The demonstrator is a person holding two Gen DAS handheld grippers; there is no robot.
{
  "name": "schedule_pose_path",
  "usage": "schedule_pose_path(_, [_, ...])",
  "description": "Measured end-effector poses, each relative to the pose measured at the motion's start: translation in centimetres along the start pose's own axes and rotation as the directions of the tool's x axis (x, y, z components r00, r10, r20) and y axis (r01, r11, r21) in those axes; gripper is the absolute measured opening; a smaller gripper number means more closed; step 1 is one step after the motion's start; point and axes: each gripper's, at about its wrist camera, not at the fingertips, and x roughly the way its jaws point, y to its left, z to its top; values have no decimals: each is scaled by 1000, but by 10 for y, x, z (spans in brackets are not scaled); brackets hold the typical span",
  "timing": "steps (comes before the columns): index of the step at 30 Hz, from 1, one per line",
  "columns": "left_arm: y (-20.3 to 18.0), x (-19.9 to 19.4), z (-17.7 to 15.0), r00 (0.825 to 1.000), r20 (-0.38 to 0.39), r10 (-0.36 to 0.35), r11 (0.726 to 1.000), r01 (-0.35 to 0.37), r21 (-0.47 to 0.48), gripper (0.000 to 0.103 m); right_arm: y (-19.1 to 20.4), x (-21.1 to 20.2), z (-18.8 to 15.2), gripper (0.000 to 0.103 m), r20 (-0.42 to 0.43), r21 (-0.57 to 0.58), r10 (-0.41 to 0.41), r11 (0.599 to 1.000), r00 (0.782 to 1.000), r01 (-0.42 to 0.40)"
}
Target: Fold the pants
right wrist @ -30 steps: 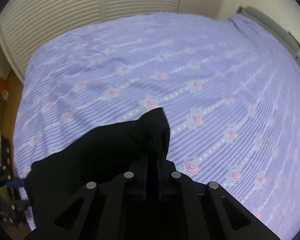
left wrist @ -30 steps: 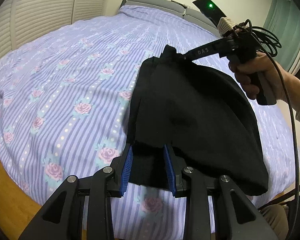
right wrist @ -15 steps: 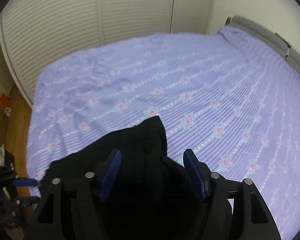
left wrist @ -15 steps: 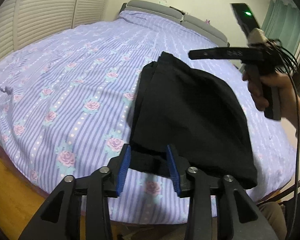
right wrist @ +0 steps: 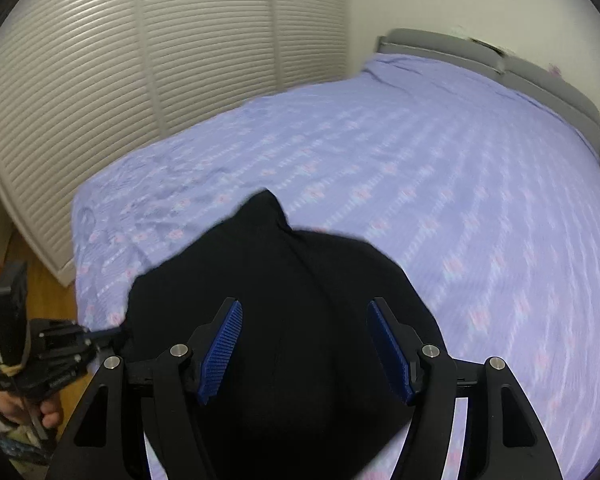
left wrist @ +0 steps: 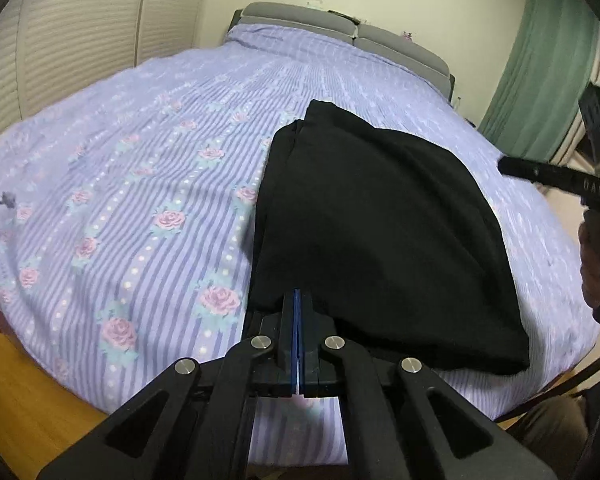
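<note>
Black pants (left wrist: 380, 220) lie folded on the bed near its front edge, the far end narrowing to a point. My left gripper (left wrist: 297, 296) is shut, its blue pads pinched on the near left corner of the pants. In the right wrist view the left gripper (right wrist: 112, 334) meets that same corner of the pants (right wrist: 280, 264). Above the right part of the cloth, my right gripper (right wrist: 304, 308) hovers open with nothing between its pads. The right gripper (left wrist: 508, 166) also shows at the right edge of the left wrist view, clear of the cloth.
The bed (left wrist: 140, 184) has a lilac striped cover with roses, and a grey headboard (left wrist: 340, 24) at the far end. White louvred doors (right wrist: 160, 60) stand along the left side. A green curtain (left wrist: 540, 72) hangs at the right. Wooden floor (left wrist: 28, 392) shows below the bed's near corner.
My right gripper let go of the far tip of the pants, opened, and drew back to the right. My left gripper's jaws closed at the near corner of the pants.
</note>
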Motion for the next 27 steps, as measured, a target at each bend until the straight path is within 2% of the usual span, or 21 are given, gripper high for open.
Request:
schedule_pose_path(4, [5, -4, -11, 999, -14, 29, 1000, -29, 10, 2, -11, -13, -34, 66, -6, 86, -16, 996, 1000, 16])
schedule_pose_path(6, [9, -7, -12, 1000, -14, 12, 1000, -13, 0, 2, -13, -18, -47, 66, -2, 121, -24, 992, 1000, 24])
schedule_pose_path(8, [9, -11, -7, 1000, -8, 17, 1000, -17, 16, 11, -11, -21, -56, 66, -3, 152, -26, 988, 1000, 26])
schedule_pose_path(9, [9, -14, -3, 1000, 8, 20, 999, -20, 28, 33, -9, -23, -61, 66, -2, 168, -30, 985, 1000, 30])
schedule_pose_path(10, [9, -18, 2, 999, 33, 21, 999, -22, 39, 64, -7, -26, -65, 69, 2, 185, -37, 982, 999, 36])
schedule_pose_path(12, [8, -24, 17, 996, 85, 21, 998, -26, 62, 86, -5, -32, -74, 78, 25, 222, -45, 974, 999, 38])
schedule_pose_path(16, [9, -9, 49, 998, 64, -28, 995, 21, 102, 86, -9, -39, -89, 81, 65, 343, -58, 939, 996, 32])
schedule_pose_path(21, [3, 16, 68, 997, -18, -73, 988, 75, 138, 86, -18, -37, -111, 81, 99, 504, -63, 864, 993, 4])
schedule_pose_path(24, [4, 31, 70, 994, -63, -92, 989, 98, 111, 86, -19, -28, -122, 81, 96, 555, -44, 831, 994, -16])
schedule_pose_path(27, [8, 43, 68, 984, -110, -143, 987, 150, 60, 86, -20, -18, -131, 81, 84, 586, -32, 810, 996, -23])
